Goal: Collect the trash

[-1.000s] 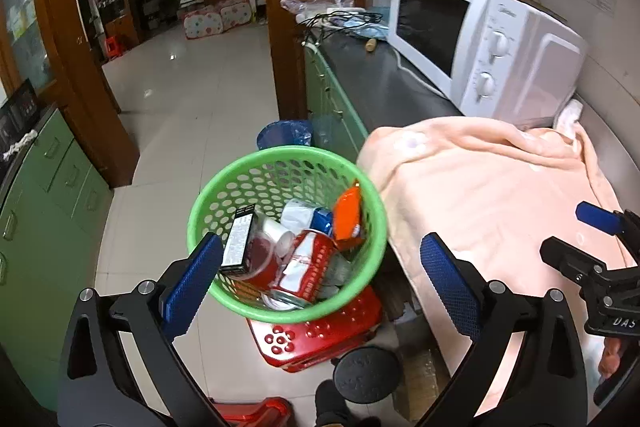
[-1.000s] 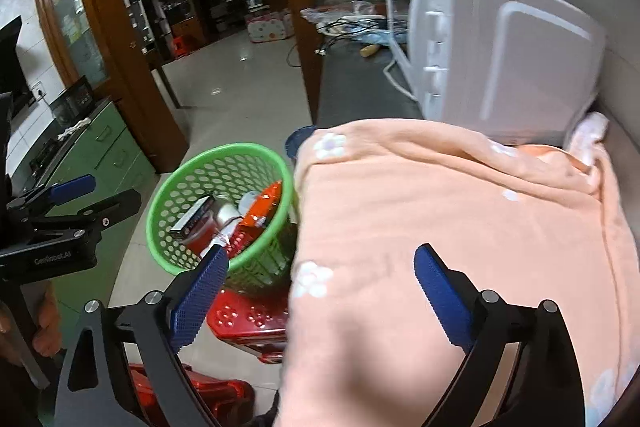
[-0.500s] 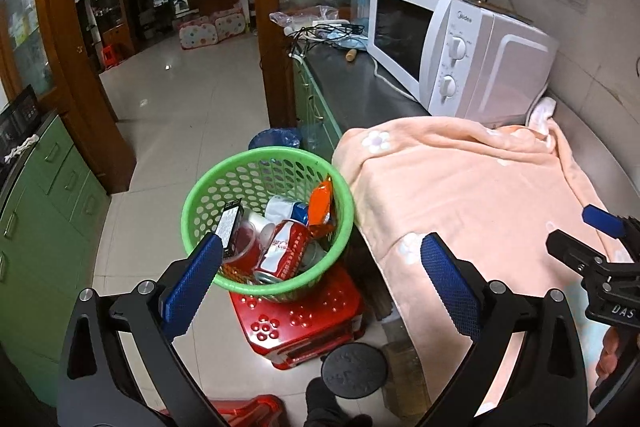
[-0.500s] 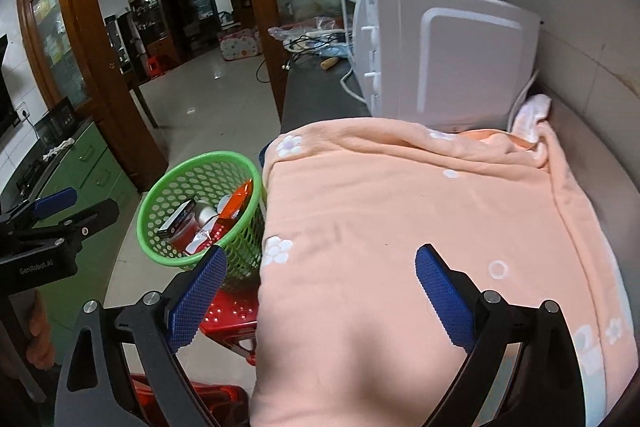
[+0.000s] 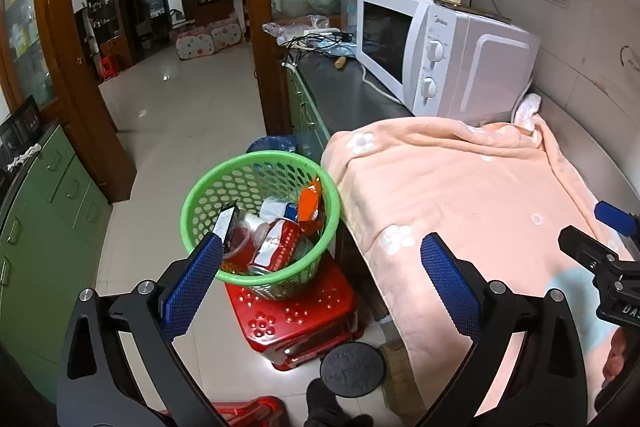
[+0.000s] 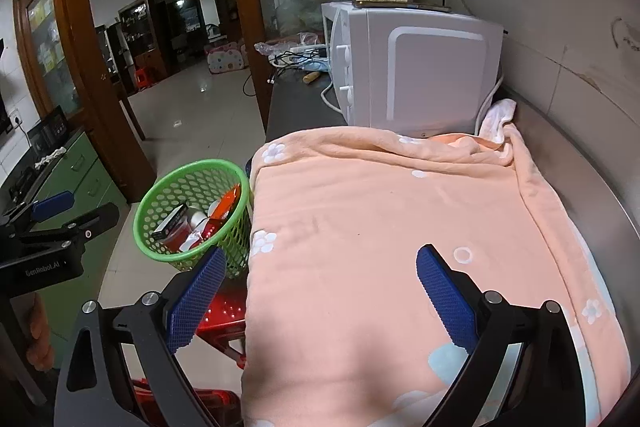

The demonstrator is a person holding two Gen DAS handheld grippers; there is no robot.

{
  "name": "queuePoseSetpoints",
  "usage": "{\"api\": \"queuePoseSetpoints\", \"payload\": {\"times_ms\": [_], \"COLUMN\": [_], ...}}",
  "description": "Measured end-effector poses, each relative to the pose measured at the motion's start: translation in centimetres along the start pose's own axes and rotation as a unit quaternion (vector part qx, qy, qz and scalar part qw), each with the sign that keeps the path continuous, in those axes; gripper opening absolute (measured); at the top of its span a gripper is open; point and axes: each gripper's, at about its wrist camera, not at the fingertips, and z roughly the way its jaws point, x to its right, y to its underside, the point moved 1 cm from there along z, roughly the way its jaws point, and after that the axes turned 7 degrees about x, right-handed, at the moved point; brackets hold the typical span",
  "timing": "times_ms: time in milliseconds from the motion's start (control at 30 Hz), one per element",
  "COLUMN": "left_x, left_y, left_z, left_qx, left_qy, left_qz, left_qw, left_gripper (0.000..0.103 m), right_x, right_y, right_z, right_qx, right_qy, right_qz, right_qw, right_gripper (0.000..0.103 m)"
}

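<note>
A green perforated basket stands on a red plastic stool on the floor beside the counter; it also shows in the right wrist view. It holds trash: a crushed red can, an orange wrapper, a black box and a red cup. My left gripper is open and empty, above and short of the basket. My right gripper is open and empty over the peach blanket on the counter.
A white microwave stands on the dark counter beyond the blanket, with cables and bags behind it. Green cabinets line the left wall. A blue bin sits behind the basket. A second red stool is below my left gripper.
Both grippers have pulled back and risen, so the basket and blanket look smaller and farther. Both stayed open and empty. The basket has not moved.
</note>
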Motion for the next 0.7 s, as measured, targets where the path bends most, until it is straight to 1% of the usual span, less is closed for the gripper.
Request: {"api": "queuePoseSetpoints", "payload": {"times_ms": [267, 700], "left_x": [0.80, 0.95], "left_y": [0.05, 0.20], "left_z": [-0.41, -0.45], "left_qx": [0.001, 0.002], "left_qy": [-0.001, -0.006], "left_qz": [0.006, 0.002], "left_qw": [1.0000, 1.0000], "left_gripper": [0.098, 0.098], "right_x": [0.06, 0.33], "right_y": [-0.24, -0.16], "right_z": [-0.93, -0.92], "right_qx": [0.011, 0.010], "right_qy": [0.002, 0.001], "right_qz": [-0.001, 0.005], "right_qw": [1.000, 1.000], "right_gripper": [0.093, 0.093]}}
